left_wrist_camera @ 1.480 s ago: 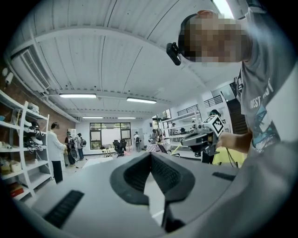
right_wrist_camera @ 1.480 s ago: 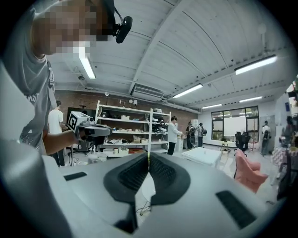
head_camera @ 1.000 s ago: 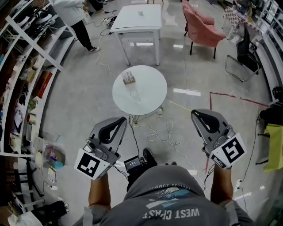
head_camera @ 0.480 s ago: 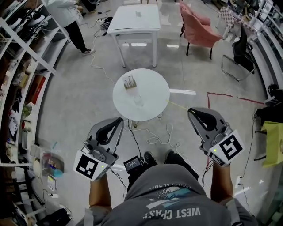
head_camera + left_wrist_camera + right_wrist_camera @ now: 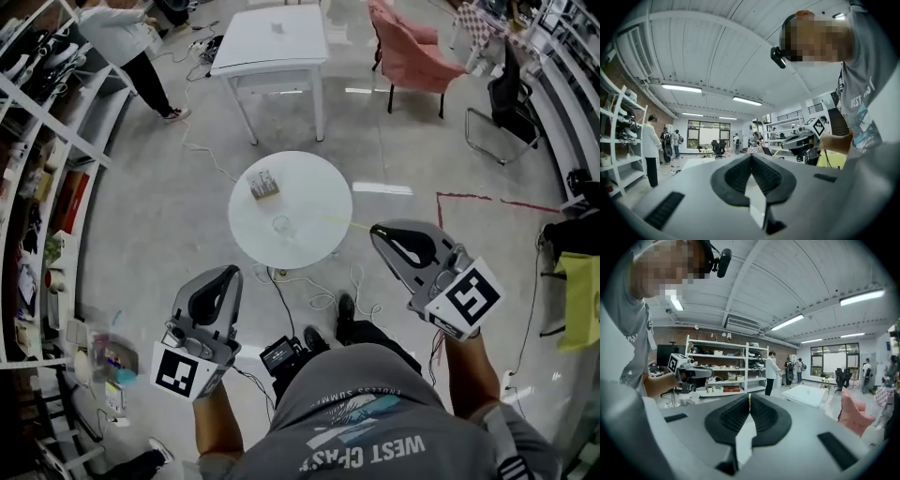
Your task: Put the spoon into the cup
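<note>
A small round white table (image 5: 314,192) stands ahead of me on the floor. On it sit a clear glass cup (image 5: 282,226) and a small holder (image 5: 263,186) with thin upright items, too small to tell apart; I cannot make out a spoon. My left gripper (image 5: 228,273) hangs below the table's near edge, its jaws shut with nothing between them (image 5: 751,157). My right gripper (image 5: 379,232) is to the right of the table, also shut and empty (image 5: 749,401). Both gripper views look out level across the room, and neither shows the table.
Behind the round table are a white square table (image 5: 272,42), a pink armchair (image 5: 408,52) and a black chair (image 5: 511,103). Shelving (image 5: 37,141) lines the left side, with a person (image 5: 117,33) beside it. Cables (image 5: 314,291) trail on the floor near my feet.
The round table has drawn closer in the head view as I walk forward. The left gripper has dropped lower and left, and the right gripper has swung in towards the table.
</note>
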`<state>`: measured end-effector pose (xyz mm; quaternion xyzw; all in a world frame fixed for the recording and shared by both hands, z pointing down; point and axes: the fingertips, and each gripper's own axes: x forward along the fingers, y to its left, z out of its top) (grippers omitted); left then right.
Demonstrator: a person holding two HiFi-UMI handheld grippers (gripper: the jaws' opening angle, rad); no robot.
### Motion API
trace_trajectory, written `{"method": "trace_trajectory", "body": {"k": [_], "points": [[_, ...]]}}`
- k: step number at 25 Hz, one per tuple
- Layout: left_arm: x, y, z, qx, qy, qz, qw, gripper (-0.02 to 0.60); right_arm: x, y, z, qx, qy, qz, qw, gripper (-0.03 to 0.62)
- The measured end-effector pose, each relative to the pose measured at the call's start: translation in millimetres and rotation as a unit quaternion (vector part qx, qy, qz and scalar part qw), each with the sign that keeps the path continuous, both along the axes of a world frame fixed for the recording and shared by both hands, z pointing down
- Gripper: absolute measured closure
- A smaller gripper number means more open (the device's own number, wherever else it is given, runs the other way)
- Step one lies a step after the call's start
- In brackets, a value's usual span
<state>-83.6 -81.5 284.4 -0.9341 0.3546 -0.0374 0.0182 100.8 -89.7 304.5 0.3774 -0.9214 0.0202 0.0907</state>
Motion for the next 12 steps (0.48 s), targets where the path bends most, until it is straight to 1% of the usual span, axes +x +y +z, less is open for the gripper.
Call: {"method": "trace_trajectory", "body": {"k": [3, 6, 12], "points": [[5.5, -14.3, -2.6, 0.001, -0.006, -0.019, 0.9998, 0.577, 2.3, -20.7, -5.0, 0.013, -0.01, -0.024, 1.0, 0.588], [14.7, -26.1, -4.3, 0.0, -0.006, -0.033, 0.9994, 0.577, 11.0, -36.4, -2.4, 0.002, -0.01, -0.035, 0.999, 0.588], [23.6, -43.9, -6.6, 0.001, -0.015, -0.06, 0.9981, 0.577, 16.8, -64.2, 0.2, 0.003, -0.018, -0.063, 0.998, 0.588]]}}
